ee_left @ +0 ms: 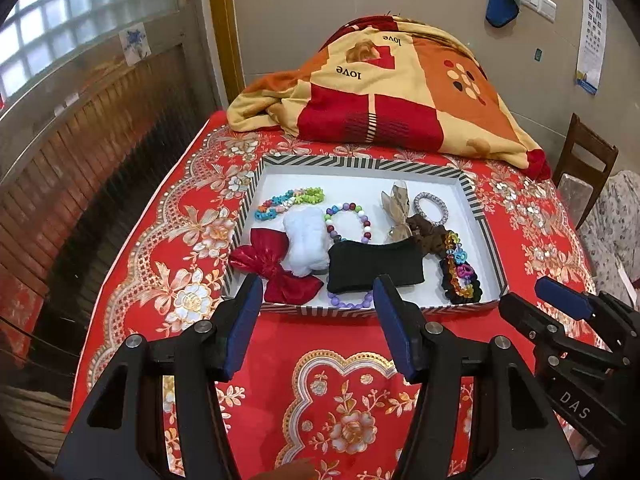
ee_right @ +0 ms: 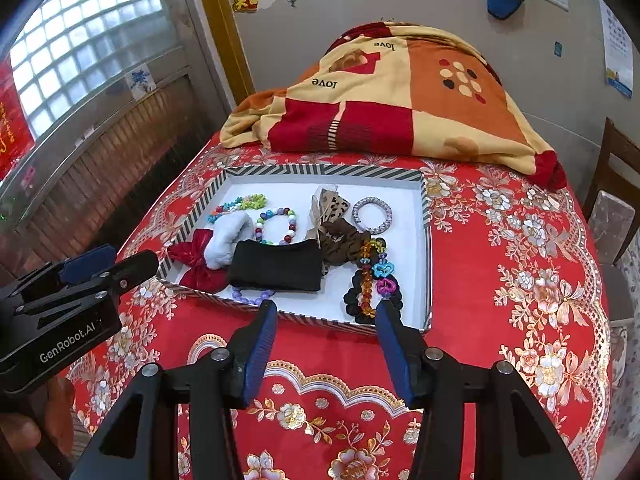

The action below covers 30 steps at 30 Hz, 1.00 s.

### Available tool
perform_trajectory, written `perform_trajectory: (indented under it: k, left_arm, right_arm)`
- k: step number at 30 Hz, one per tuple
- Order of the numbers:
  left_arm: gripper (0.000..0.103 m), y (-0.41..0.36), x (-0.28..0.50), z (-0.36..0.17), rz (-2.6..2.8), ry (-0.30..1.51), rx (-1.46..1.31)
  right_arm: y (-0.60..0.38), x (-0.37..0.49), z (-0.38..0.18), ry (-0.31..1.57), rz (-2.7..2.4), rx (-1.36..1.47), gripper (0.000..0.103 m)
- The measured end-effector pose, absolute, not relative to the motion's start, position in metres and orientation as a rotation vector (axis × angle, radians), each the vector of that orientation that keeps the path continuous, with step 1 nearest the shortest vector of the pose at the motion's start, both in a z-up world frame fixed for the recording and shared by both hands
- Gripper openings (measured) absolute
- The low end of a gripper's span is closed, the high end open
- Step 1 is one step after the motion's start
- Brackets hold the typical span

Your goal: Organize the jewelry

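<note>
A white tray with a striped rim (ee_left: 360, 162) (ee_right: 320, 170) lies on the red flowered tablecloth. In it are a red bow (ee_left: 272, 268), a white fluffy scrunchie (ee_left: 304, 240), a black cloth band (ee_left: 376, 266), a multicolour bead bracelet (ee_left: 348, 222), a purple bead bracelet (ee_left: 352, 302), a silver ring scrunchie (ee_right: 372, 214), a brown scrunchie (ee_right: 344, 244) and a black scrunchie with coloured beads (ee_right: 370, 292). My left gripper (ee_left: 318, 284) hangs open before the tray's near edge, nothing between its fingers. My right gripper (ee_right: 326, 306) is open too, empty, near the tray's right front corner.
A folded red, orange and cream blanket (ee_left: 392, 92) fills the back of the table behind the tray. A wooden chair (ee_left: 584, 160) stands at the right. A wall with glass blocks and wooden slats runs along the left. Bare tablecloth (ee_right: 520, 260) lies right of the tray.
</note>
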<state>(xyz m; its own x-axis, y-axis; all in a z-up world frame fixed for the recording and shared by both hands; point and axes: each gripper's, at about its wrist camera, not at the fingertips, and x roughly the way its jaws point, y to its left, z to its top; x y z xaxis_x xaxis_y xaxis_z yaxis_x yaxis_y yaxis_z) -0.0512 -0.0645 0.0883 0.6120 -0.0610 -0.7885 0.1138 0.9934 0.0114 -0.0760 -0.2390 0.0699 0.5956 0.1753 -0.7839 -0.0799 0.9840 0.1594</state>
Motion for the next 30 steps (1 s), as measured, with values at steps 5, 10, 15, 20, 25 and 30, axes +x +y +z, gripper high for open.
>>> perform_trajectory:
  k: [5,10,15,20,25,30]
  left_arm:
    - [0.057,-0.0638,-0.0545,0.0916,-0.096,0.898,0.065]
    - [0.057,-0.0637,-0.0559,0.0927,-0.098,0.899,0.065]
    - [0.057,-0.0636,-0.0572,0.0938,-0.099,0.898,0.065]
    - [0.057,-0.0633,-0.0574,0.0938,-0.097,0.898,0.061]
    - [0.057,-0.0631,-0.0577,0.0952,-0.098,0.898,0.058]
    - [0.057,-0.0619,-0.0571,0.0952,-0.097,0.900,0.058]
  right_arm:
    - [-0.2394,-0.0792,0.0748,0.908,0.145,0.105,0.049]
    - [-0.2433,-0.0800,0.0750,0.915,0.134,0.106,0.049]
    - [-0.2421,-0.0803,0.0748,0.921,0.137,0.096,0.050]
    - [-0.2394,-0.0805,0.0748,0.924,0.142,0.087,0.050]
    - [-0.2385,-0.0801,0.0743,0.926,0.143,0.087,0.050]
    - [-0.2363,-0.0791,0.0725,0.931,0.144,0.084,0.050]
